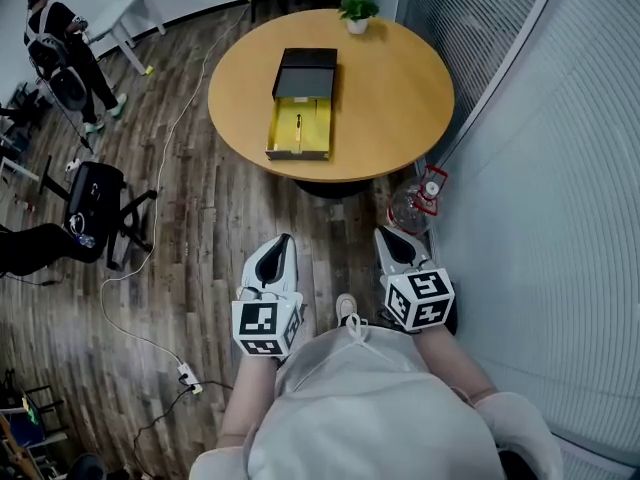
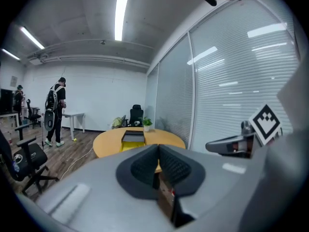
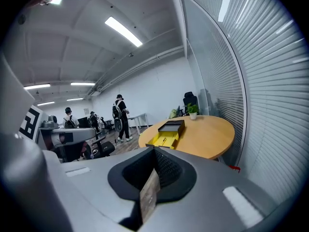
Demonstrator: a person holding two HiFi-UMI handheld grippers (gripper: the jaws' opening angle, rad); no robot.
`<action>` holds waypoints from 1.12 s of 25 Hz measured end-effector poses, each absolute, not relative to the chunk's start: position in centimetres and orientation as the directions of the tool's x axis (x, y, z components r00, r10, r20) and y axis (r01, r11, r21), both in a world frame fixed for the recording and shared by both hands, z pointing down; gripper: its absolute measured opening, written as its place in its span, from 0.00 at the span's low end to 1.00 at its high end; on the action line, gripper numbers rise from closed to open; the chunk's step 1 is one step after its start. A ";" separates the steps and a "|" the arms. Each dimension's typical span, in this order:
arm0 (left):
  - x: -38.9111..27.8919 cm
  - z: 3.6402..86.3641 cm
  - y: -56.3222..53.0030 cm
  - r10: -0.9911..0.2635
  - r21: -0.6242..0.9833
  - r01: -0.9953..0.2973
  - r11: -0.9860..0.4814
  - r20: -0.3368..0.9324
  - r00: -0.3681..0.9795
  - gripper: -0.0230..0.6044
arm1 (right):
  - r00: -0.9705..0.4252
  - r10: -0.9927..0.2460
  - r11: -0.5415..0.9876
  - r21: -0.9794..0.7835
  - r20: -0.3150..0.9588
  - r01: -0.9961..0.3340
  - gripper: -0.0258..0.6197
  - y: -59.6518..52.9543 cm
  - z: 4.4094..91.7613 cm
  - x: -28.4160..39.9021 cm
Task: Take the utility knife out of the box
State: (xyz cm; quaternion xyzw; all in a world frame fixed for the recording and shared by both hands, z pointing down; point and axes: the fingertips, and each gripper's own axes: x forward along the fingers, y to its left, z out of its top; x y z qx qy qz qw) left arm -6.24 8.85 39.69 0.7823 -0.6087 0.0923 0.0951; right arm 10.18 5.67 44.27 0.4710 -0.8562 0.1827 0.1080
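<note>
Fingers (image 1: 276, 260) (closed) hover well short of the utility knife (image 1: 298, 126).

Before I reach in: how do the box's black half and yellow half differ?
The yellow half lies by the near edge of the table; the black half sits behind it, toward the potted plant. The yellow half holds a slim dark utility knife; the black half looks empty. Both lie flat, end to end.

One table (image 1: 400, 98), one box (image 1: 303, 108), one plant (image 1: 357, 8) — two claws (image 1: 286, 238) (image 1: 382, 232).
</note>
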 end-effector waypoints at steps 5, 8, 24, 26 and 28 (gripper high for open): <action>-4.8 40.6 3.6 -0.932 0.054 -0.973 -0.225 0.278 0.231 0.05 | -0.535 -0.752 0.480 -0.236 0.385 -0.845 0.04 0.4 45.1 12.1; -4.8 41.4 1.1 -0.926 0.058 -0.974 -0.221 0.300 0.228 0.05 | -0.537 -0.741 0.475 -0.252 0.402 -0.843 0.04 -1.8 45.8 12.1; -8.4 45.9 -18.8 -0.884 0.078 -0.972 -0.221 0.404 0.234 0.05 | -0.518 -0.726 0.449 -0.259 0.452 -0.855 0.04 -19.7 47.8 8.5; -9.2 46.3 -21.5 -0.875 0.081 -0.970 -0.228 0.420 0.241 0.05 | -0.510 -0.726 0.441 -0.256 0.461 -0.860 0.04 -22.3 47.8 7.7; -10.0 47.2 -24.0 -0.862 0.077 -0.968 -0.239 0.442 0.248 0.05 | -0.501 -0.724 0.430 -0.257 0.474 -0.866 0.04 -24.9 48.3 6.8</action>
